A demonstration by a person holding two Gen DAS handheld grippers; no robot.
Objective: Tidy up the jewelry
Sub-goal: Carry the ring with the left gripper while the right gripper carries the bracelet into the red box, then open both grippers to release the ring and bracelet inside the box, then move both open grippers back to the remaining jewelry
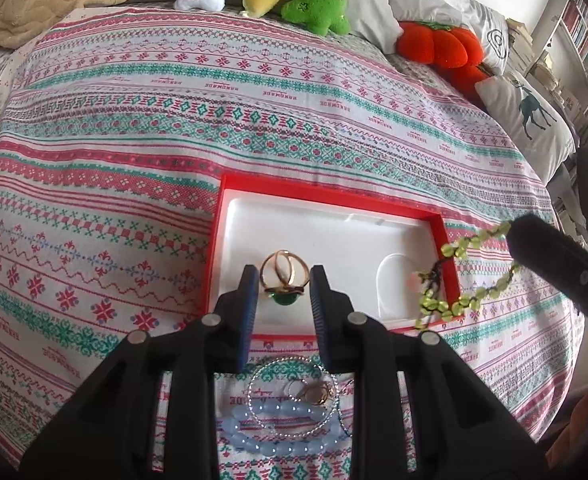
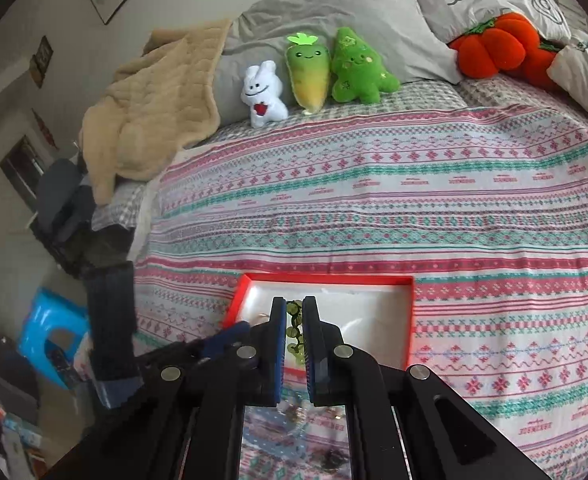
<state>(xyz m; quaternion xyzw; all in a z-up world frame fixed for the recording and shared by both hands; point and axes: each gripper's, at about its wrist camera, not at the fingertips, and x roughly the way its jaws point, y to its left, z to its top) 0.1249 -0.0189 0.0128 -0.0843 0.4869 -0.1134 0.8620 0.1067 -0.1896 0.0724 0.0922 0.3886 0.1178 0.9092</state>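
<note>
A red box [image 1: 334, 194] with a white foam liner lies on the patterned bedspread; it also shows in the right wrist view [image 2: 410, 320]. My left gripper [image 1: 285, 280] is over its near left part, fingers on either side of gold rings with a green stone [image 1: 283, 276]; I cannot tell whether they pinch it. My right gripper [image 2: 294, 316] is shut on a green bead bracelet [image 2: 294, 332], which hangs over the box's right edge in the left wrist view [image 1: 470, 280]. A blue bead bracelet [image 1: 277, 428], a silver chain [image 1: 294, 396] and a gold ring [image 1: 318, 394] lie below my left gripper.
Plush toys [image 2: 314, 76], a red pumpkin cushion [image 2: 502, 48], grey pillows and a beige blanket [image 2: 149, 108] line the bed's far side. A blue stool [image 2: 49, 332] stands on the floor at the left.
</note>
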